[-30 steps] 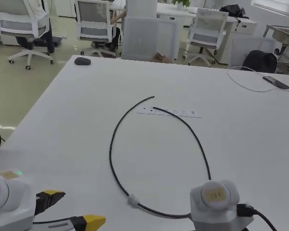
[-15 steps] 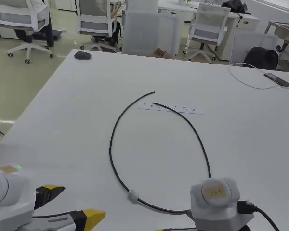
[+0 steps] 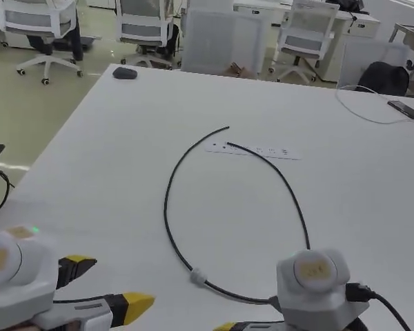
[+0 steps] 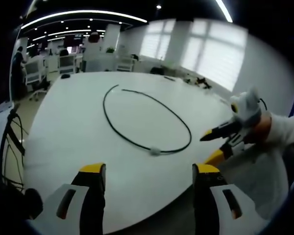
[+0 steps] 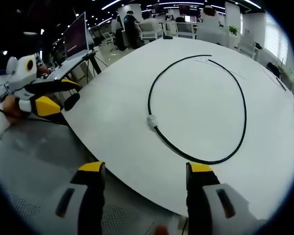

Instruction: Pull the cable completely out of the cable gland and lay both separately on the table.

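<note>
Furthest left, a thin black wire (image 3: 3, 189) hangs off the table (image 3: 110, 158) edge. Beside it the left gripper (image 3: 117, 283) hovers by the near edge, its yellow-tipped jaws spread wide apart. At the far left corner of the table lies a small dark mouse (image 3: 125, 73), and office chairs (image 3: 38, 21) stand on the floor beyond.

Toward the middle, the black cable (image 3: 167, 207) lies flat on the table in a large oval loop. Its two ends nearly meet at the far side, one of them resting across a white strip (image 3: 265, 152) with small marks. The pale cable gland (image 3: 198, 277) sits threaded on the near part of the loop, between the two grippers and touching neither. Bare table is all that lies between it and either pair of jaws.

To the right, the right gripper (image 5: 146, 167) is held just off the near edge, its jaws likewise spread wide and aimed at the loop. On the far right of the table lie a phone (image 3: 407, 109) and a thin white cord (image 3: 359, 114), well away from the cable, with a black bag (image 3: 390, 77) behind.
</note>
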`<control>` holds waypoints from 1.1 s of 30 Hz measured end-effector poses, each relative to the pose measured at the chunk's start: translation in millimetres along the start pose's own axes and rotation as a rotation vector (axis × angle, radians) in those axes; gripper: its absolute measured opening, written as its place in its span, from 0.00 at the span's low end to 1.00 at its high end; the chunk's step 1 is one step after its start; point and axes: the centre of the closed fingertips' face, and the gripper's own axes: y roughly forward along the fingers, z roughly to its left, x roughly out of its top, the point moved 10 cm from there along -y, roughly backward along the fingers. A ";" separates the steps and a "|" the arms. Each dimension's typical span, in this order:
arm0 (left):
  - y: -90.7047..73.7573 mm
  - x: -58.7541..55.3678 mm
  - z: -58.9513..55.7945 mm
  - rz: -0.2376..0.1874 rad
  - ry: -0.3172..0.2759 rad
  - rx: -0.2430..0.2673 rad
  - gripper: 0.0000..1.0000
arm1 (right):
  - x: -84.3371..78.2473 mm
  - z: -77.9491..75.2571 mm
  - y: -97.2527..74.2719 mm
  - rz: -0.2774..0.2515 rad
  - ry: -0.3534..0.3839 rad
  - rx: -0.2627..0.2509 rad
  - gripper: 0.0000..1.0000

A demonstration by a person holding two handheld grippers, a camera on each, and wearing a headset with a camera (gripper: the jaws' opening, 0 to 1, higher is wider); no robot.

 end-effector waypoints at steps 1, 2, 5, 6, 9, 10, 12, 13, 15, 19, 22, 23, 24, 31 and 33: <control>-0.2 0.2 1.3 0.003 0.003 0.001 0.73 | 2.2 0.2 0.3 0.003 -0.020 -0.005 0.68; -0.7 0.1 2.3 0.002 0.004 0.003 0.73 | 3.7 0.2 1.0 0.006 -0.026 -0.004 0.67; -2.2 -0.6 5.3 0.000 -0.006 0.009 0.72 | 7.5 -3.1 4.0 0.012 -0.034 0.001 0.66; -2.5 -0.6 6.1 -0.001 -0.009 0.013 0.72 | 9.1 -4.6 5.6 0.011 -0.038 0.006 0.65; -3.4 -0.1 8.7 -0.010 -0.022 0.020 0.72 | 13.1 -10.5 11.4 0.014 -0.088 0.012 0.62; -3.6 -0.2 8.9 -0.012 -0.026 0.019 0.72 | 13.7 -12.1 13.7 0.013 -0.104 0.015 0.60; -3.7 -0.2 8.6 -0.014 -0.029 0.018 0.72 | 13.6 -15.5 20.1 0.022 -0.117 0.029 0.58; -3.5 -0.3 7.4 -0.013 -0.030 0.015 0.71 | 13.8 -17.5 22.9 0.031 -0.123 0.036 0.58; -3.3 -0.2 6.1 -0.010 -0.031 0.010 0.71 | 14.9 -19.6 25.7 0.035 -0.139 0.038 0.56; -3.2 0.3 5.3 -0.011 -0.029 0.006 0.71 | 19.5 -25.4 33.9 0.043 -0.170 0.041 0.53; -3.0 0.0 5.2 -0.009 -0.031 0.003 0.71 | 22.6 -30.1 42.2 0.044 -0.171 0.048 0.52; -2.8 -0.2 4.9 -0.007 -0.031 0.001 0.71 | 23.4 -31.0 44.5 0.045 -0.173 0.052 0.50; -2.6 -0.3 4.6 -0.006 -0.031 0.000 0.70 | 24.0 -32.7 49.5 0.039 -0.182 0.057 0.48; -1.4 -1.5 3.9 0.006 -0.026 -0.011 0.70 | 25.2 -40.5 74.6 0.045 -0.246 0.057 0.42; -1.2 -1.5 4.0 0.006 -0.027 -0.013 0.70 | 26.9 -39.8 77.9 0.037 -0.246 0.066 0.42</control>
